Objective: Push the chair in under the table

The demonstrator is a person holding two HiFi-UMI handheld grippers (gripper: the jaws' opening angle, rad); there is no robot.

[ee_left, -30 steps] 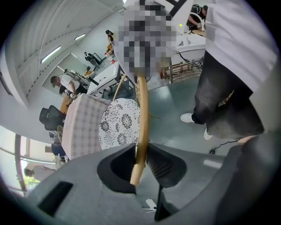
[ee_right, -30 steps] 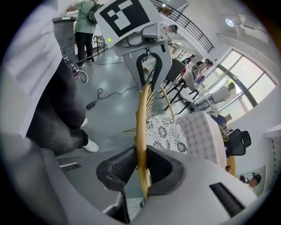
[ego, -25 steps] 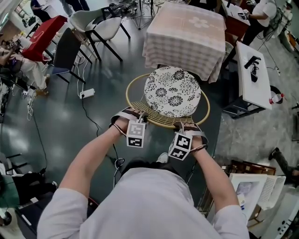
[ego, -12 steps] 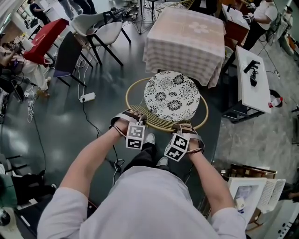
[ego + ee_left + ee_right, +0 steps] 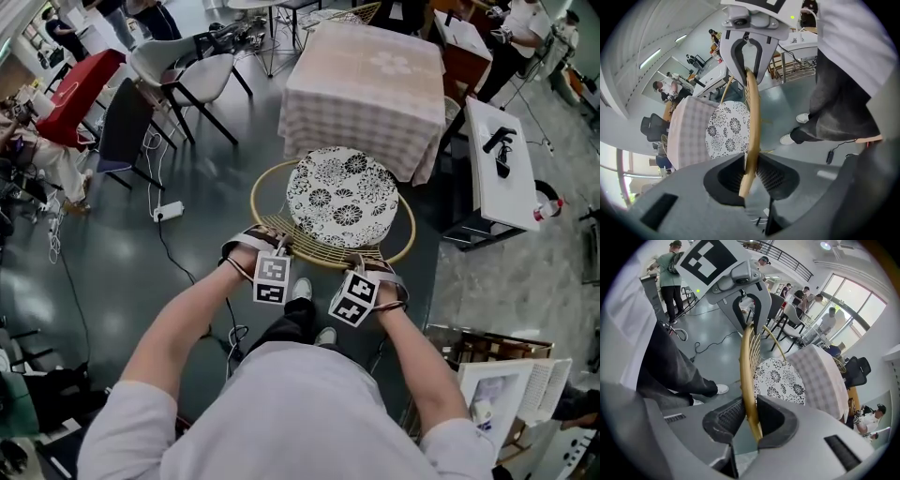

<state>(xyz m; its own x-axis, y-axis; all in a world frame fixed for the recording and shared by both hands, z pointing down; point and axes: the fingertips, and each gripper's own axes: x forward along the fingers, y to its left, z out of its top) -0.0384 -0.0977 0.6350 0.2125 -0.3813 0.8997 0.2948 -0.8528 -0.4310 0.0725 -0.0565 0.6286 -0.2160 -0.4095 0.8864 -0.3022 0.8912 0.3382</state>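
Chair (image 5: 330, 246), rattan with a floral cushion (image 5: 342, 195), stands mid-frame just below the cloth-covered table (image 5: 361, 70); its legs are hidden under the seat. At lower centre, left gripper (image 5: 277, 243) and right gripper (image 5: 364, 263) each clamp its back rim (image 5: 753, 117), tips masked from above.

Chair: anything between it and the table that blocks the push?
Nothing visible. The chair faces the table, its seat front already at the tablecloth hem with no object between. The power strip and its cable lie on the floor well to the left, off the path. Under the cloth is hidden.
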